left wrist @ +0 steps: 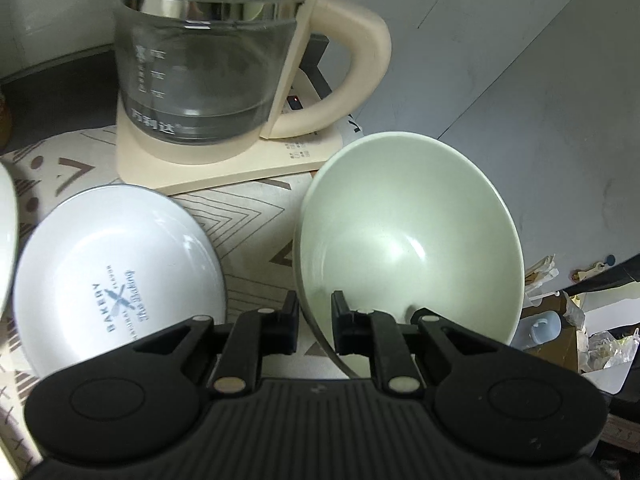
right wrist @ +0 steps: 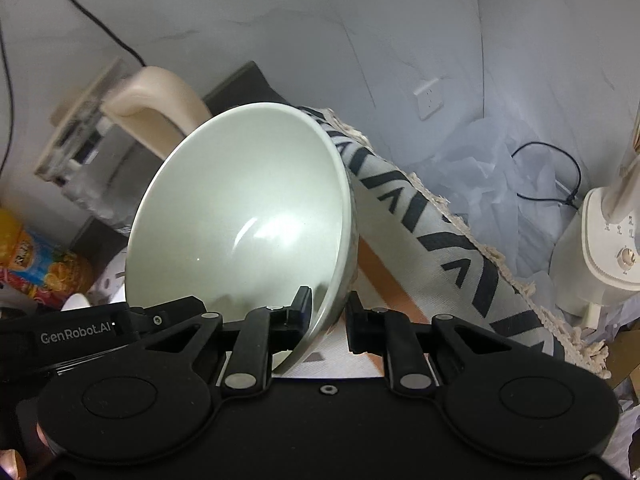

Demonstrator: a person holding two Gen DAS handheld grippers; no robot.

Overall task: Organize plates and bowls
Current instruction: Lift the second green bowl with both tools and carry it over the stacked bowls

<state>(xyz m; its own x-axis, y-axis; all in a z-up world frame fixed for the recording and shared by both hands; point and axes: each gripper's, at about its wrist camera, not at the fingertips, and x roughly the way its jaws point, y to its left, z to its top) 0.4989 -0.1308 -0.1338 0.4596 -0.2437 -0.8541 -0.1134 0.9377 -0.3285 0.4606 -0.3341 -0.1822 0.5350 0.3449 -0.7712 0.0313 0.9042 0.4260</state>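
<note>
The left hand-held gripper (left wrist: 315, 320) reaches forward low over the tabletop (left wrist: 248, 216), its two fingers clamped on the near rim of a pale green bowl (left wrist: 408, 236), one finger outside the wall and the other inside. The bowl is tipped up on its side, its opening facing back toward the camera and slightly left. In the right wrist view, the right hand-held gripper (right wrist: 329, 316) grips the rim of a pale green bowl (right wrist: 240, 216) the same way, left finger inside and right finger outside, with this bowl also tilted steeply. Whether both cameras show one shared bowl or two separate ones cannot be told. Part of the left gripper's black body, marked GenRobot.AI, shows at the left edge of the right view. Just left of the left gripper, a white plate (left wrist: 120, 276) printed with "BAKERY" lies flat on a patterned cloth (left wrist: 240, 216) covering the tabletop. Beyond it stands a glass kettle (left wrist: 208, 64) with a cream handle on its cream base, near the bowl's far rim. A white fan base (right wrist: 596, 248) stands at the far right, well apart.
</note>
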